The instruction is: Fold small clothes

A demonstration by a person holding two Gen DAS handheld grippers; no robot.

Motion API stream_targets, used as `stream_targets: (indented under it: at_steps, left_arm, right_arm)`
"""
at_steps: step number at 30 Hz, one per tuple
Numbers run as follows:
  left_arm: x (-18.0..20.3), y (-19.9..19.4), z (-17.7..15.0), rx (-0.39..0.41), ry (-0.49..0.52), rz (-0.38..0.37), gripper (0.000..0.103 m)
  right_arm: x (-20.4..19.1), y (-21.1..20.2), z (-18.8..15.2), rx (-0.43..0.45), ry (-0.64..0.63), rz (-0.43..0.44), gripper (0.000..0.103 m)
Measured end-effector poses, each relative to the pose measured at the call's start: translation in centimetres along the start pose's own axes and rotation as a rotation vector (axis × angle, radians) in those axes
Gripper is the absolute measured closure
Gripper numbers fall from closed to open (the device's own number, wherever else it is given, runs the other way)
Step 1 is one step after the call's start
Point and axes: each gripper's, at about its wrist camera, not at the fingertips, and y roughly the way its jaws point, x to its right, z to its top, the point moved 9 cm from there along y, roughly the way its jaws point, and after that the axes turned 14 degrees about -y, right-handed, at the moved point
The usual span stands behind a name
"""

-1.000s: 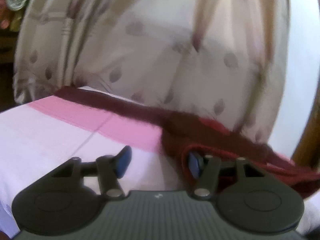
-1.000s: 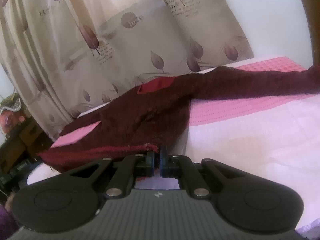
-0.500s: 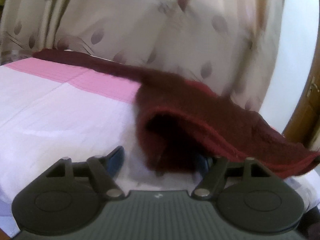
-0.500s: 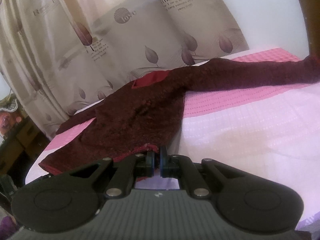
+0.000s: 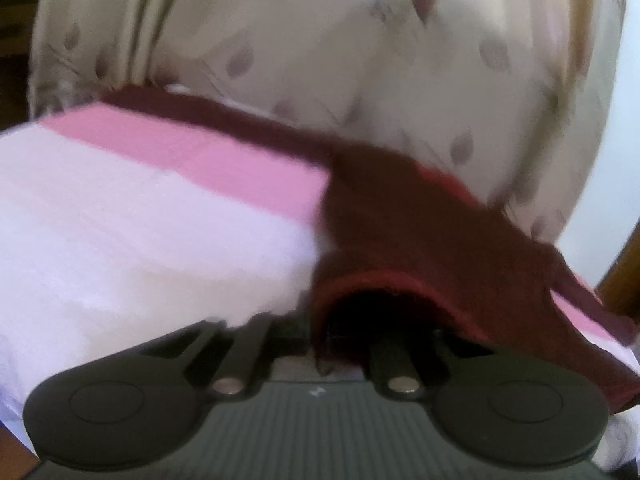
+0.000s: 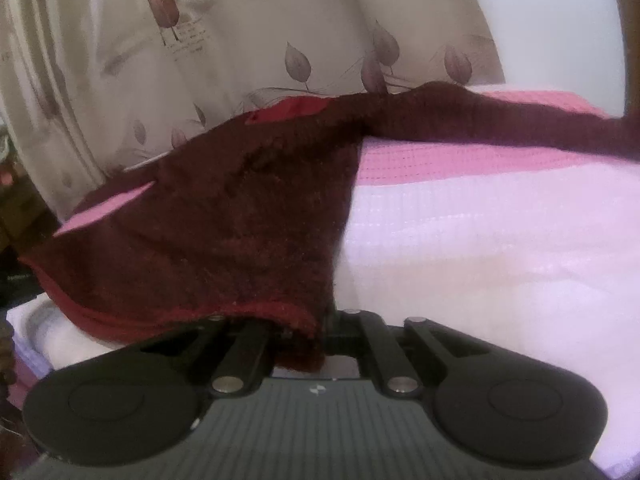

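A dark maroon knitted garment [image 6: 240, 216] with a red hem lies spread on a bed, one long sleeve [image 6: 500, 124] running to the right along the far edge. My right gripper [image 6: 320, 332] is shut on its near hem. In the left wrist view the same garment [image 5: 420, 232] drapes over the bed's right side, a sleeve [image 5: 208, 120] stretching left. My left gripper [image 5: 318, 336] is shut on the hem's left corner, and the hem arches over its right finger.
The bed has a white and pink blanket [image 6: 480, 240], which also shows in the left wrist view [image 5: 140, 220]. A beige leaf-print curtain [image 6: 240, 40] hangs right behind the bed. A white wall [image 6: 560, 20] and a wooden frame [image 5: 624, 272] stand at the right.
My left gripper has closed from open onto the garment's hem. My right gripper has stayed shut on the hem, and the garment is now closer and fills more of its view.
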Motion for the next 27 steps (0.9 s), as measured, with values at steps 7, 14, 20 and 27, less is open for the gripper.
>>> stream_targets:
  at_steps: [7,14,20,27]
  left_arm:
    - [0.6,-6.7,2.9,0.097,0.119,0.053,0.097]
    - [-5.1,-6.7,-3.0,-0.031,0.040,0.124,0.097]
    - [-5.2,-9.1,-3.6,0.026,0.115,0.070,0.057]
    - [-10.2,-16.1,0.6,0.243,-0.091,0.143,0.031]
  right_arm:
    - [-0.6,-8.7,6.3,0.189,0.145,0.163,0.096]
    - [-1.4,-5.0,-2.7,-0.085,0.238,0.191,0.096]
    - [-2.2,-5.5,-3.9,-0.128,0.176,0.210,0.091]
    - [2.8,-9.0,-1.6,-0.031,0.213,0.204,0.050]
